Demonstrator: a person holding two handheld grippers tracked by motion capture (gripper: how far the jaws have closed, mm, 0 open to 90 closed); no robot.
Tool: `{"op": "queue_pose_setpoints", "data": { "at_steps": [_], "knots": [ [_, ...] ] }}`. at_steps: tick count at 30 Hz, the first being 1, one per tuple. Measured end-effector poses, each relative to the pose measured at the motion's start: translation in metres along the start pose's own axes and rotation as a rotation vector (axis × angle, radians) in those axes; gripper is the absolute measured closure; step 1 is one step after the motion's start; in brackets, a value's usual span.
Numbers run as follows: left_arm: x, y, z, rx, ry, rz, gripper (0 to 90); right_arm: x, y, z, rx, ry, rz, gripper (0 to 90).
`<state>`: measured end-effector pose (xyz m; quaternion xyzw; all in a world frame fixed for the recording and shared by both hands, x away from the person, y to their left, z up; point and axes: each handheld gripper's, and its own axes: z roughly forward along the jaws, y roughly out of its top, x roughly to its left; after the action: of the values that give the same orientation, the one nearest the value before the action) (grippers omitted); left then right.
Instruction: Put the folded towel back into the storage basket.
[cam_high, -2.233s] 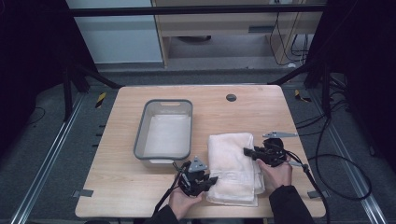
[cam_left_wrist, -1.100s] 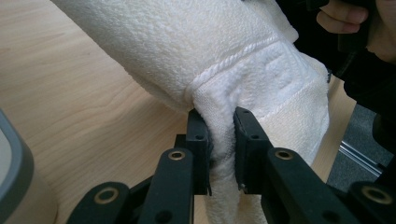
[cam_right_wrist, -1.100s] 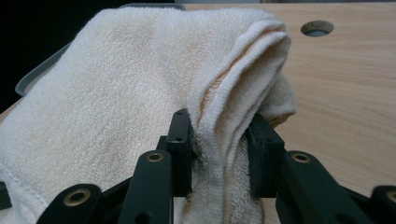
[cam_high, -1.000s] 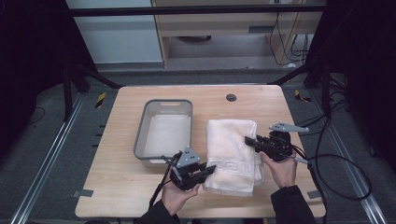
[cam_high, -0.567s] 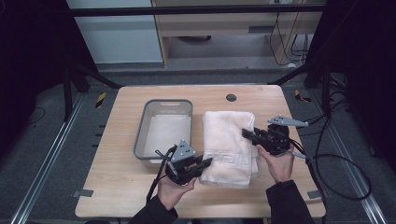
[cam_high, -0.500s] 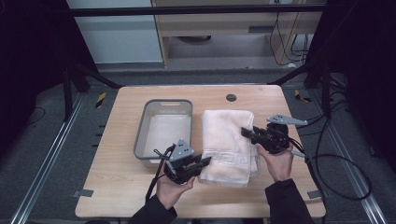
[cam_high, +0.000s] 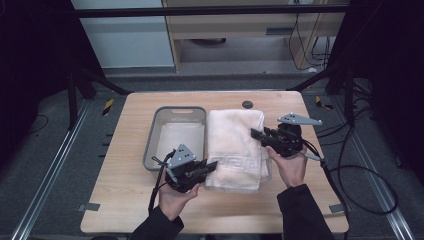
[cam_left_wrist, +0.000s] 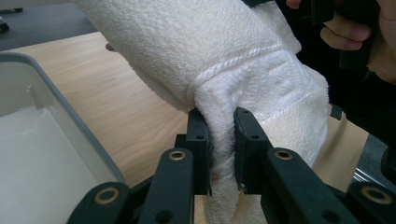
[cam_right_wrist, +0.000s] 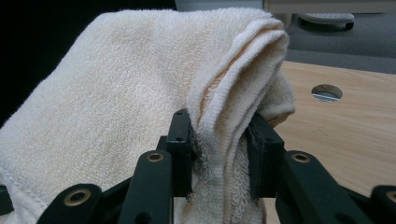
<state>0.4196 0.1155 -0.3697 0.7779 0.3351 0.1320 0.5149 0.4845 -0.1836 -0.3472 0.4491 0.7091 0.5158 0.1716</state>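
Observation:
A folded cream-white towel (cam_high: 234, 145) with a woven border hangs lifted between both grippers above the middle of the wooden table (cam_high: 125, 205). My left gripper (cam_high: 212, 165) is shut on the towel's near left edge; in the left gripper view the towel (cam_left_wrist: 224, 70) bunches between the jaws of the left gripper (cam_left_wrist: 222, 140). My right gripper (cam_high: 256, 134) is shut on the towel's right edge; in the right gripper view several folded layers of towel (cam_right_wrist: 140, 107) are pinched by the right gripper (cam_right_wrist: 219, 149).
A grey rectangular tray (cam_high: 170, 113) with a pale lining stands just left of the towel, its wall (cam_left_wrist: 60, 121) close to my left gripper. A round cable hole (cam_high: 247, 104) sits at the table's far edge. Cables trail off the right side.
Both grippers have carried the towel to the left and away from the person, toward the tray. It has risen off the table; both grips have held throughout.

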Motion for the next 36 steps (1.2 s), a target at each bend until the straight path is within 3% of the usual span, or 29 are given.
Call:
{"op": "queue_pose_setpoints", "data": {
  "at_steps": [15,36],
  "knots": [
    [0.015,0.005,-0.021,-0.039,0.048,-0.004,77.8,0.020,0.022,0.015,-0.016,0.017,-0.027,66.8],
    [0.042,0.009,-0.054,-0.094,0.098,-0.057,77.8,0.051,0.051,0.039,-0.028,0.050,-0.062,66.8]
  ]
}}
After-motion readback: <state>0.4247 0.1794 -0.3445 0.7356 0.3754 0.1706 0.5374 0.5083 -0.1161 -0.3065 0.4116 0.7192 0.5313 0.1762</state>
